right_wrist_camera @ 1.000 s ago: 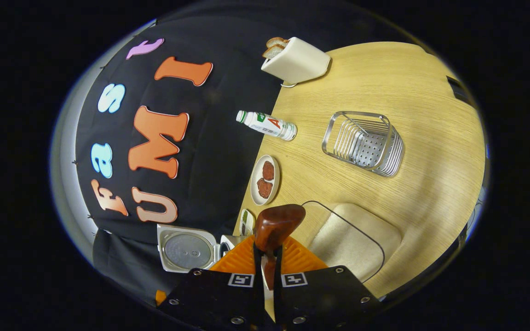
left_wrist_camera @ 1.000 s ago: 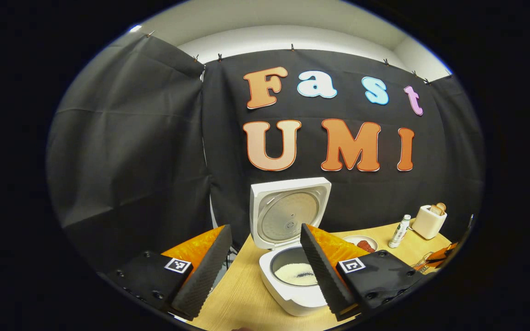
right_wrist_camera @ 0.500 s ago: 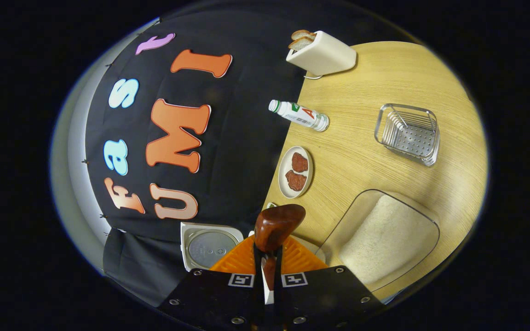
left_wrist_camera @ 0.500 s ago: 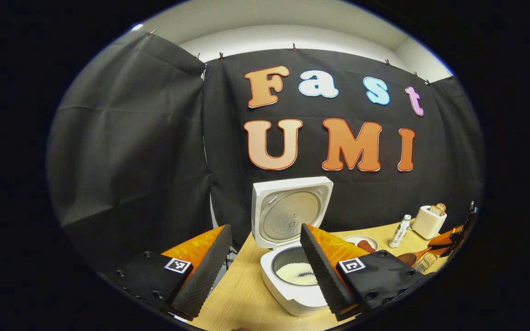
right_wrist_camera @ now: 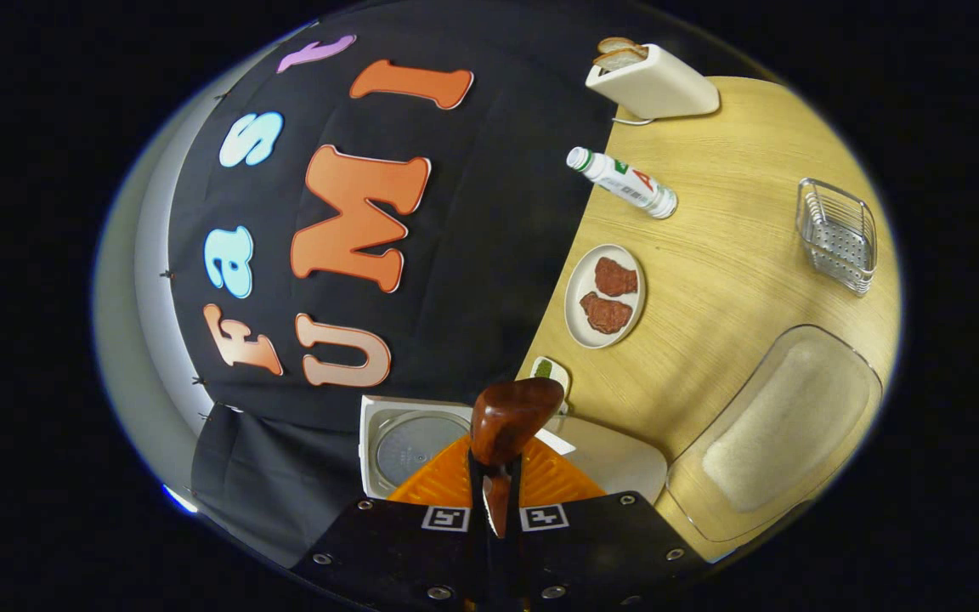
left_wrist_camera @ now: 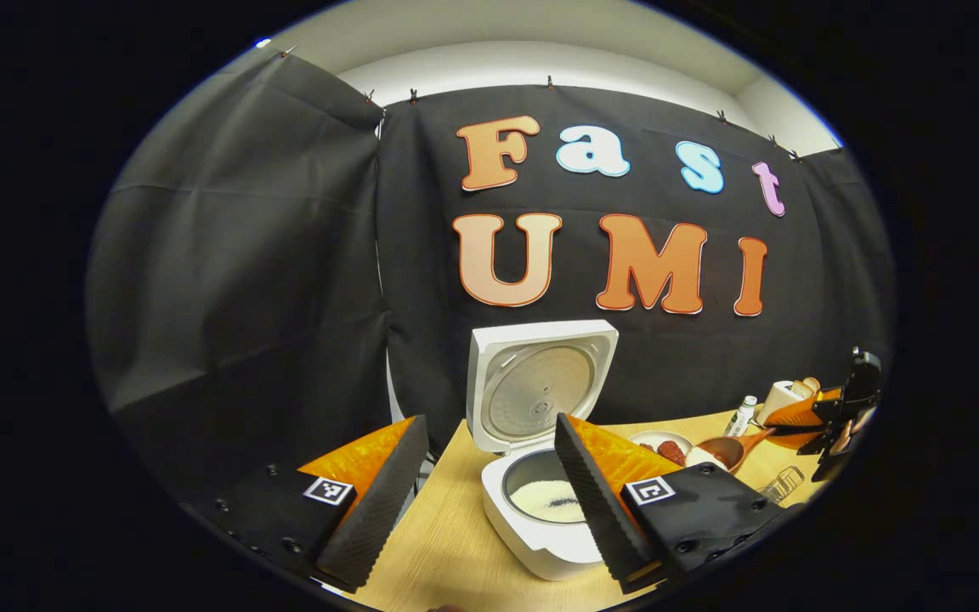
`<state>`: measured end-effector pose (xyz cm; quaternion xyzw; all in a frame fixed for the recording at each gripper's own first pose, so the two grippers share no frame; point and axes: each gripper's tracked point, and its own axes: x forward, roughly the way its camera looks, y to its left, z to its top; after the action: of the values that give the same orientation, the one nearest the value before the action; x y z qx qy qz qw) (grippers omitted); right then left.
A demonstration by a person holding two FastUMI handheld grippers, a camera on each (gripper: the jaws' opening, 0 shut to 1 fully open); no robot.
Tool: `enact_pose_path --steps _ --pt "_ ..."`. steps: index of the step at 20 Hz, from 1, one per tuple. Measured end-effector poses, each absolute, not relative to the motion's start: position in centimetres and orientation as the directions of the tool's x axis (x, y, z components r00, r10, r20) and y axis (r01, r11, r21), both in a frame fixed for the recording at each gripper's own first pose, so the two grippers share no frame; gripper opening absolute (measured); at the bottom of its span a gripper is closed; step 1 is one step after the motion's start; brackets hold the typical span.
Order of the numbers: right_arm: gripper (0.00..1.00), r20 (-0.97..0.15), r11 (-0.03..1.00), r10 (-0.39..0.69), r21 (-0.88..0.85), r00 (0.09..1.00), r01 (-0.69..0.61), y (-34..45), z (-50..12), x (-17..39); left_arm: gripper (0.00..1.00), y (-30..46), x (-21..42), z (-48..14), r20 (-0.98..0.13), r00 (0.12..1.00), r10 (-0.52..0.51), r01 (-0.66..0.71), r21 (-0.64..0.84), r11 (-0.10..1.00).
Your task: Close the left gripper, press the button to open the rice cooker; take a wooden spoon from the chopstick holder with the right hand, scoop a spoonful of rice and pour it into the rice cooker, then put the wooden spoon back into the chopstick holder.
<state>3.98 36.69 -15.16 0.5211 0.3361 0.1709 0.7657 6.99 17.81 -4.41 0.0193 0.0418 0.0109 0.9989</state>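
The white rice cooker [left_wrist_camera: 540, 476] stands on the pale wooden table [left_wrist_camera: 447, 552] close to its left edge, its square lid [left_wrist_camera: 540, 387] raised upright against the booth wall and a shallow layer of white rice [left_wrist_camera: 545, 501] lying in the inner pot. The left gripper [left_wrist_camera: 489, 501] hovers in front of the cooker with its fingers spread wide apart and nothing between them. In the right gripper view, the right gripper [right_wrist_camera: 495, 489] has its fingers pressed together on the handle of the dark reddish-brown wooden spoon [right_wrist_camera: 508, 416], whose bowl sticks out ahead of the fingertips above the cooker's open lid. In the left gripper view the same spoon [left_wrist_camera: 723, 450] appears to the right of the cooker, carrying a small heap of rice in its bowl. Towards the right edge of the table lies the clear, rounded plastic container of rice [right_wrist_camera: 783, 425], and beyond it the shiny perforated metal chopstick holder [right_wrist_camera: 838, 234]. Along the back edge of the table stand a cream toaster holding slices of bread [right_wrist_camera: 651, 81], a white bottle with a green cap [right_wrist_camera: 621, 180], and a round white plate with two brown patties [right_wrist_camera: 604, 296].
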Motion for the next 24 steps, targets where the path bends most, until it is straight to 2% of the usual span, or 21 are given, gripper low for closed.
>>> enact_pose_path --steps 4,10,16,24 --pt "0.07 -0.32 0.42 0.628 0.907 0.709 0.037 40.3 -14.0 5.8 1.0 17.5 6.9 -4.6 -0.084 0.996 0.01 -0.007 0.031 0.999" --pt "0.07 -0.343 0.514 0.621 0.857 0.705 -0.036 44.7 -14.2 8.1 1.0 17.5 7.1 -4.8 -0.087 0.996 -0.011 0.013 0.03 0.999" --pt "0.07 -0.354 0.649 0.587 0.743 0.728 -0.163 47.0 -13.8 8.9 1.0 17.6 7.0 -4.6 -0.081 0.997 -0.013 0.016 0.042 0.999" --pt "0.07 -0.346 0.719 0.587 0.638 0.732 -0.275 48.6 -13.4 8.3 1.0 18.2 6.8 -4.7 -0.076 0.997 0.0 0.002 0.028 1.0"
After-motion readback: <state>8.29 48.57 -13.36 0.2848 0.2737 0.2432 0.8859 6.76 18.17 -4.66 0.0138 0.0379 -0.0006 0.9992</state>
